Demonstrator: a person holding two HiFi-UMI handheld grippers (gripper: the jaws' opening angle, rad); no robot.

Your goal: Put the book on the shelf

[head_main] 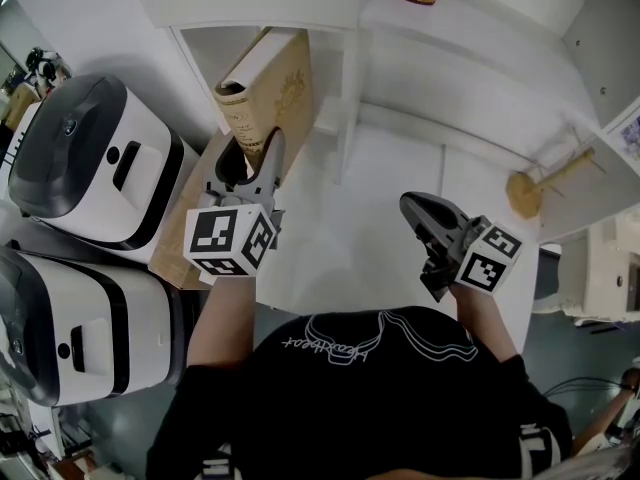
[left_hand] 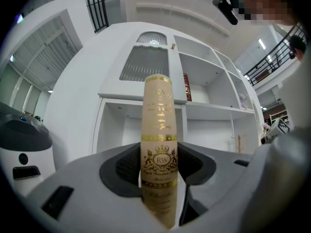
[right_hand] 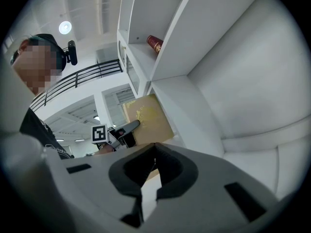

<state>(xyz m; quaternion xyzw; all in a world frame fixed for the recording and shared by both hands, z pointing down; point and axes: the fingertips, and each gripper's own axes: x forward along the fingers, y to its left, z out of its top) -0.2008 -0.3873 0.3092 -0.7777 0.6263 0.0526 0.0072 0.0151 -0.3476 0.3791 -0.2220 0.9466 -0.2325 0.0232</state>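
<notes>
Left claw (head_main: 250, 160) grips book (head_main: 270, 88) at shelf (head_main: 342, 118) edge; right claw (head_main: 415, 208) closed, empty

Lower-left bay (left_hand: 121, 135) of the shelf (head_main: 250, 3) looks open enough to reach into, I think. A divider post (head_main: 347, 108) walls its right side, two bulky white appliances (head_main: 90, 158) crowd the left, and a wooden stand (head_main: 527, 190) sits further right.

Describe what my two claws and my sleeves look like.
The left claw and right claw are grey plastic with dark textured pads. Each carries a white cube with black square markers. No cables show. The person wears a black short-sleeved T-shirt with a white outline print.
</notes>
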